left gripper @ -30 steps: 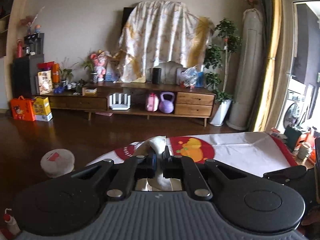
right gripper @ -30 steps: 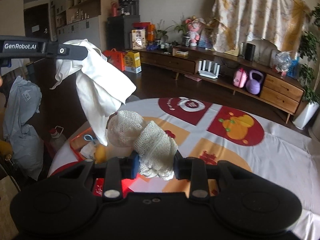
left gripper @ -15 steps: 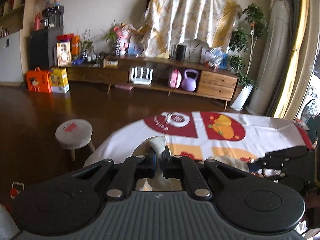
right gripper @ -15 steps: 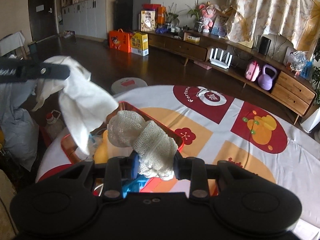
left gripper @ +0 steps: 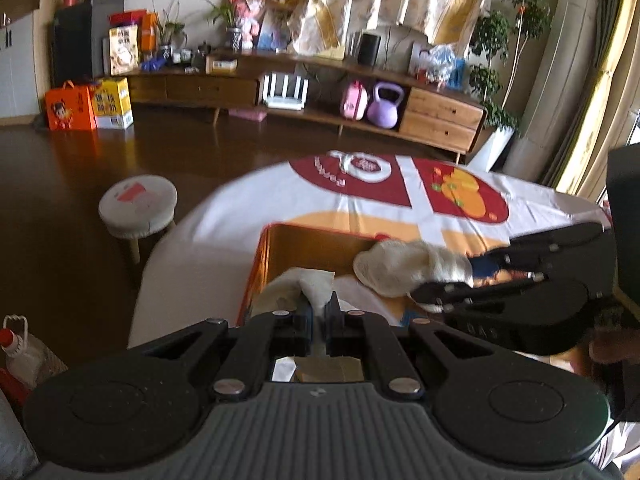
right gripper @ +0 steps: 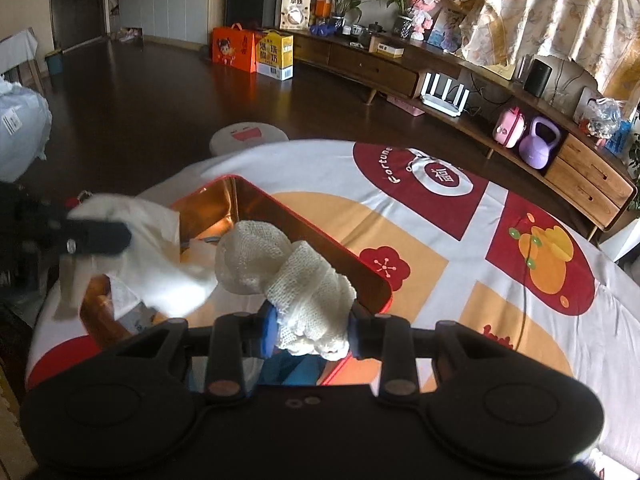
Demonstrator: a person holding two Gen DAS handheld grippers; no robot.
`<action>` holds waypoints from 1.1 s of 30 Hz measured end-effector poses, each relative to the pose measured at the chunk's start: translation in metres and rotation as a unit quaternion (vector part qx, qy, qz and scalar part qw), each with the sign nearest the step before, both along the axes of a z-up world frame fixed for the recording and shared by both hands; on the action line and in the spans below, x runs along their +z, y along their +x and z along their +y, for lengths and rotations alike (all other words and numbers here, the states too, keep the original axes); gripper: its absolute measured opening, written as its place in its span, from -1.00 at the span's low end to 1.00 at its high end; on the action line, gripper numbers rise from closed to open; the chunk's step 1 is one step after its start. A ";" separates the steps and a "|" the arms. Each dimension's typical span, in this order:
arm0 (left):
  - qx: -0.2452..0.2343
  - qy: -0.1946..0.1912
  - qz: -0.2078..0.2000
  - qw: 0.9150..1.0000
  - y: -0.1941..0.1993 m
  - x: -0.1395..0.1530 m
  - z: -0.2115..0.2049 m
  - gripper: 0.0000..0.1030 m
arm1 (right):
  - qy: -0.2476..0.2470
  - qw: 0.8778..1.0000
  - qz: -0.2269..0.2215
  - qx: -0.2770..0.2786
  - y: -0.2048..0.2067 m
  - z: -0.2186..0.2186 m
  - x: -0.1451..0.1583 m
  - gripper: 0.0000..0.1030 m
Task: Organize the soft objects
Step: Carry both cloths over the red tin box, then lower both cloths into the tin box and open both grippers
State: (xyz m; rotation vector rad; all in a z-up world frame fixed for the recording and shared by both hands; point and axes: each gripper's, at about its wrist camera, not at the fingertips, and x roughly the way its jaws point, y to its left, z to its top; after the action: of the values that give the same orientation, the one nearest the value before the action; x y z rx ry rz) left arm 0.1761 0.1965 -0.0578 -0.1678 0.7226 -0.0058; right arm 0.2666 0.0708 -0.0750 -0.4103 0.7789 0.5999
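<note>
The left gripper (left gripper: pixel 319 312) had its jaws clamped tight on a pinch of the white cloth (left gripper: pixel 308 286), the rest of which draped down into the near-left corner of the red tin box (right gripper: pixel 362 268). The right gripper (right gripper: pixel 310 330) gripped the knitted cream bundle (right gripper: pixel 288 276) between partly spread jaws, its rounded end reaching out over the box's right edge.

Both soft things appeared to be at the point of delivery into the box, which stood at the left edge of the table with the patterned tablecloth (right gripper: pixel 460 280). By my reading, the next move called for lowering each piece inside the walls and then letting go, the cloth first, since it hung lowest.

The right wrist view showed the box's copper-coloured inside, the things already lying in it, and the cloth's full spread. The left wrist view gave the right gripper from the side and the small stool (left gripper: pixel 138 206) on the floor beyond the table's left edge.
</note>
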 end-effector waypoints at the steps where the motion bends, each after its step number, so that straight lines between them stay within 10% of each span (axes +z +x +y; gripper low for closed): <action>1: -0.001 0.000 0.004 1.000 0.001 -0.003 0.000 -0.89 | -0.002 1.000 0.001 0.000 0.001 0.002 -0.002 -0.35; 20: -0.007 -0.002 0.062 0.998 0.009 -0.047 -0.001 -0.89 | -0.018 0.999 0.032 0.003 0.008 0.010 -0.021 -0.25; 33: 0.002 0.017 0.075 0.997 0.005 -0.042 -0.009 -0.87 | -0.012 1.000 0.021 0.015 -0.008 0.001 -0.008 0.17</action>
State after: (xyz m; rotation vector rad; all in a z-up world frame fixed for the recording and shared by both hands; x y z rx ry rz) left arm 0.1815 0.1873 -0.1002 -0.1374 0.8710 0.0239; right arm 0.2589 0.0713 -0.0829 -0.4326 0.8211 0.6292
